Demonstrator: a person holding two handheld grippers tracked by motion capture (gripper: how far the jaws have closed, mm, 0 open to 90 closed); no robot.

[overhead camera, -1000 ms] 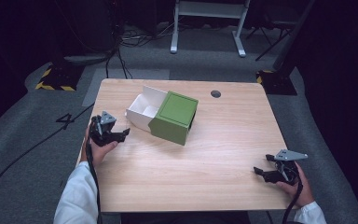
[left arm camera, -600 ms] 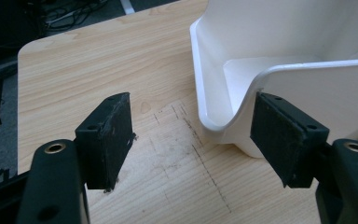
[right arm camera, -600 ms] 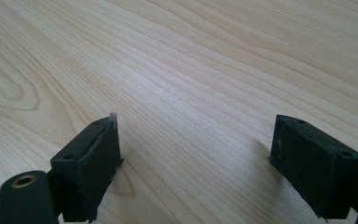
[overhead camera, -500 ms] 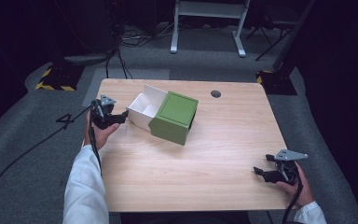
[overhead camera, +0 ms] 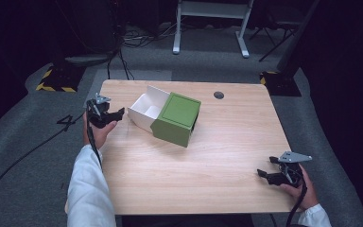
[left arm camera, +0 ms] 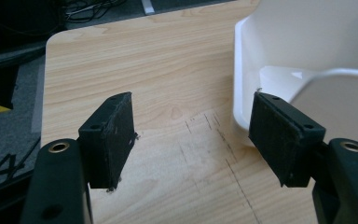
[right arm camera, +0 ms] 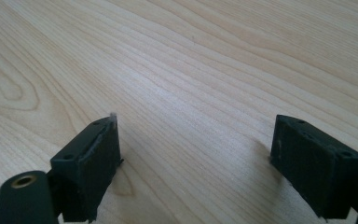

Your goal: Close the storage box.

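Right gripper (overhead camera: 270,175): near table (overhead camera: 208,189) edge, jaws spread wide, nothing between them, above bare wood. Left gripper (overhead camera: 116,115): farther back, jaws wide apart though just closing slightly, holding nothing, just beside the white drawer (overhead camera: 144,109). Drawer protrudes from green box (overhead camera: 177,118), mid-table.

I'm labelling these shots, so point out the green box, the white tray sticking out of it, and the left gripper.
green box (overhead camera: 178,109), high view, middle of its top face
white tray (overhead camera: 145,109), high view, inner floor
left gripper (overhead camera: 118,114), high view, between its fingers
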